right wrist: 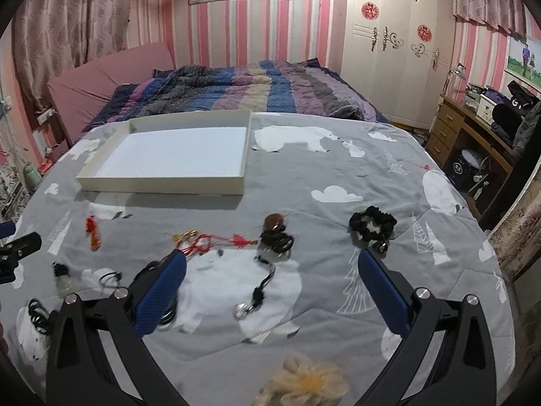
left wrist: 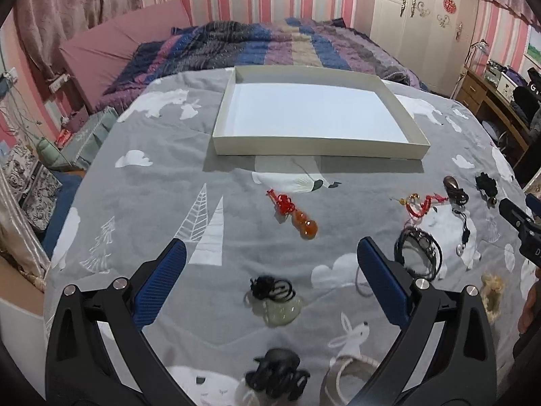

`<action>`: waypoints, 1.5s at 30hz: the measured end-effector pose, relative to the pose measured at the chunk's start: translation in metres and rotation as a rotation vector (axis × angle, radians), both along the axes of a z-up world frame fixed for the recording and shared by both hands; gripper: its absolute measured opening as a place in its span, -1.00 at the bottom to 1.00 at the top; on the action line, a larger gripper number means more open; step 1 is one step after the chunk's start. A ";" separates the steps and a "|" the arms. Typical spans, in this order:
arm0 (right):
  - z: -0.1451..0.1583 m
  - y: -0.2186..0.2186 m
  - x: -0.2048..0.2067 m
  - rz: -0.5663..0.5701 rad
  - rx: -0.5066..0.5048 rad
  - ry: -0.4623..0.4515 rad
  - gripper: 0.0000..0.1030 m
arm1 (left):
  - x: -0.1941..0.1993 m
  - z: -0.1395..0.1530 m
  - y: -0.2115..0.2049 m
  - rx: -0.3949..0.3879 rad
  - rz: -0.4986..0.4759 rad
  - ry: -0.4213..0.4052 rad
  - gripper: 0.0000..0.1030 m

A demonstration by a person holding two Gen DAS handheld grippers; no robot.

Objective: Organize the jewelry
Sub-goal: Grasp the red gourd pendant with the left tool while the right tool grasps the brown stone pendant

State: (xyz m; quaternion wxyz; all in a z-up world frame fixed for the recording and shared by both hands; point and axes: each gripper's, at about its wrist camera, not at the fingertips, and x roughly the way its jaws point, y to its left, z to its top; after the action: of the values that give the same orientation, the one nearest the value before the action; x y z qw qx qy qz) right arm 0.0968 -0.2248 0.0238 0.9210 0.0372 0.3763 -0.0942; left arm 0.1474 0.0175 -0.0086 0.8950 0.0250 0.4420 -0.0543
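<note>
A shallow white box (left wrist: 318, 143) lies empty on the grey bedspread; it also shows in the right wrist view (right wrist: 162, 184). Jewelry is scattered in front of it: an orange gourd charm with red knot (left wrist: 302, 225), a pale jade pendant on black cord (left wrist: 280, 306), a black bracelet (left wrist: 419, 253), a red-cord charm (right wrist: 216, 242), a brown pendant on black cord (right wrist: 274, 233), a black scrunchie (right wrist: 372, 226) and a small silver pendant (right wrist: 241, 311). My left gripper (left wrist: 270, 253) is open above the jade pendant. My right gripper (right wrist: 272, 265) is open above the brown pendant's cord.
A black hair claw (left wrist: 277, 372) and a beige fluffy hair tie (right wrist: 304, 382) lie at the near edge. A striped quilt (left wrist: 270, 44) is bunched behind the box. A wooden desk (right wrist: 473, 135) stands to the right of the bed.
</note>
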 end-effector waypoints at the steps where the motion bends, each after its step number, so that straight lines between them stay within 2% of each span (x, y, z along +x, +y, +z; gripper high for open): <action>1: -0.002 -0.004 0.005 -0.012 0.002 0.011 0.97 | 0.004 0.000 0.000 -0.011 -0.008 -0.001 0.94; 5: -0.015 -0.016 0.030 -0.025 0.050 0.068 0.97 | 0.025 -0.001 -0.002 0.002 -0.010 -0.004 0.94; 12: -0.040 -0.028 0.065 -0.042 0.082 0.128 0.97 | 0.064 -0.015 -0.005 0.045 -0.018 0.041 0.94; 17: -0.053 -0.035 0.079 -0.042 0.117 0.135 0.97 | 0.073 -0.029 -0.007 0.056 -0.022 0.064 0.94; 23: -0.069 -0.032 0.087 -0.020 0.116 0.153 0.96 | 0.083 -0.044 -0.006 0.050 -0.031 0.091 0.91; 27: -0.070 -0.030 0.087 -0.016 0.072 0.149 0.91 | 0.086 -0.052 -0.010 0.051 -0.045 0.111 0.74; 29: -0.073 -0.029 0.089 -0.003 0.081 0.161 0.54 | 0.086 -0.053 -0.013 0.058 -0.058 0.118 0.61; 30: -0.075 -0.028 0.091 0.001 0.083 0.174 0.48 | 0.087 -0.055 -0.015 0.069 -0.061 0.122 0.60; 32: -0.081 -0.028 0.092 0.008 0.087 0.194 0.44 | 0.091 -0.060 -0.018 0.081 -0.062 0.136 0.58; 33: -0.082 -0.028 0.092 0.012 0.091 0.196 0.41 | 0.093 -0.062 -0.017 0.073 -0.061 0.149 0.51; 35: -0.084 -0.025 0.093 0.023 0.092 0.201 0.25 | 0.096 -0.065 -0.015 0.058 -0.058 0.167 0.39; 37: -0.085 -0.022 0.094 0.027 0.073 0.206 0.24 | 0.099 -0.071 -0.015 0.055 -0.057 0.194 0.23; 38: -0.086 -0.021 0.094 0.031 0.075 0.210 0.20 | 0.099 -0.072 -0.014 0.046 -0.061 0.201 0.22; 41: -0.086 -0.021 0.094 0.037 0.087 0.213 0.11 | 0.099 -0.072 -0.016 0.041 -0.067 0.197 0.04; 43: -0.087 -0.021 0.094 0.037 0.089 0.214 0.04 | 0.098 -0.072 -0.018 0.035 -0.077 0.199 -0.25; 45: -0.086 -0.020 0.093 0.041 0.093 0.214 0.02 | 0.097 -0.073 -0.018 0.020 -0.087 0.207 -0.43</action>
State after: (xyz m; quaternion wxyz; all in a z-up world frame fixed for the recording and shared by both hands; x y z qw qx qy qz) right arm 0.1900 -0.2447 -0.0623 0.8744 0.0618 0.4773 -0.0612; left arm 0.2448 -0.0009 -0.0816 0.8409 0.0473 0.5313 -0.0911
